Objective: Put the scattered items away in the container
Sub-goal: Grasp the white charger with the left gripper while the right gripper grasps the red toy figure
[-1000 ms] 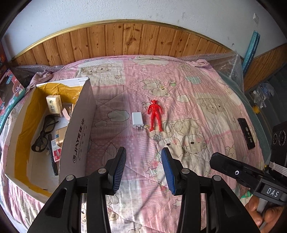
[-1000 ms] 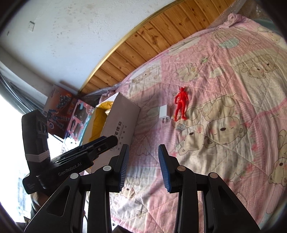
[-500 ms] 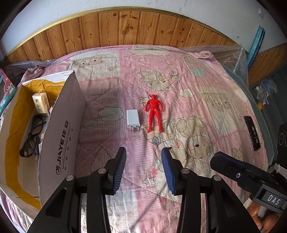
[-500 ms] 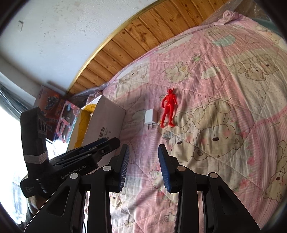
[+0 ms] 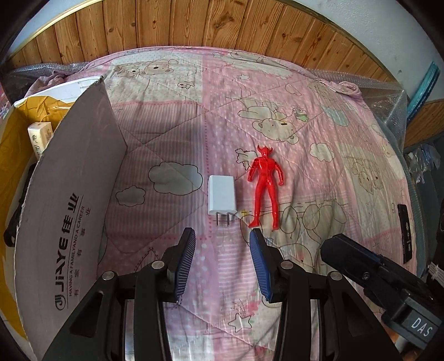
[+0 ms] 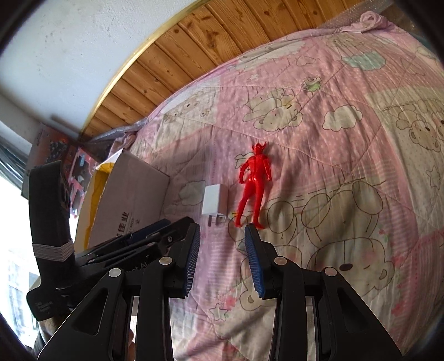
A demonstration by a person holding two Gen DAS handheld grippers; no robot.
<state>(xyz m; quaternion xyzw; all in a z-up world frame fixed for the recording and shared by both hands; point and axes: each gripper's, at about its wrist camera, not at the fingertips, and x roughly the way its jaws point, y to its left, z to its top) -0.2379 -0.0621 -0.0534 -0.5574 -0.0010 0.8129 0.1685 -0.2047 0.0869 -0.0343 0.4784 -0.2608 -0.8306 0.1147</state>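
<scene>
A white plug charger [image 5: 222, 195] lies flat on the pink quilt, prongs toward me, with a red toy figure [image 5: 265, 186] just to its right. My left gripper [image 5: 222, 244] is open, its blue pads a short way in front of the charger's prongs, nothing between them. My right gripper [image 6: 222, 238] is also open and empty, just short of the red figure's [image 6: 254, 186] feet and the charger [image 6: 213, 204]. The open cardboard box [image 5: 69, 211] stands at the left, holding a small carton [image 5: 40, 138] and dark items. A black remote [image 5: 405, 230] lies far right.
The pink bear-print quilt [image 5: 277, 111] covers the bed, with a wooden headboard [image 5: 222, 25] behind it. The right gripper's body [image 5: 383, 280] shows at lower right in the left wrist view. Toy boxes [image 6: 55, 155] stand beyond the cardboard box [image 6: 133, 200].
Both grippers have moved forward and closer to the charger and the red figure, which now appear much nearer. Both stay open. The objects have not moved.
</scene>
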